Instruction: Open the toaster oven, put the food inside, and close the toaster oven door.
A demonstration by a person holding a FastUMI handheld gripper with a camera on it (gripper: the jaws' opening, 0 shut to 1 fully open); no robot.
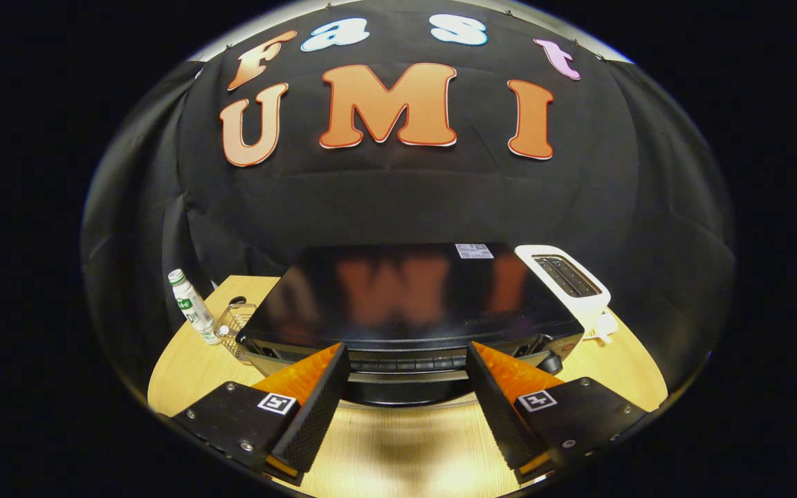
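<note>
One black toaster oven (pixel 398 297) is seen on the wooden table (pixel 184 366) just ahead of the fingers, its long axis running side to side, its front turned toward the gripper (pixel 405 360). One white toaster (pixel 568 277), one bottle (pixel 189 306) and one wire basket (pixel 236 325) flank it. The fingers are spread wide, nothing held between them

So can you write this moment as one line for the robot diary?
tool: open, holding nothing | toaster oven: just ahead of fingers, door looks shut | bottle, wire basket: left of oven | white toaster: right of oven
</note>
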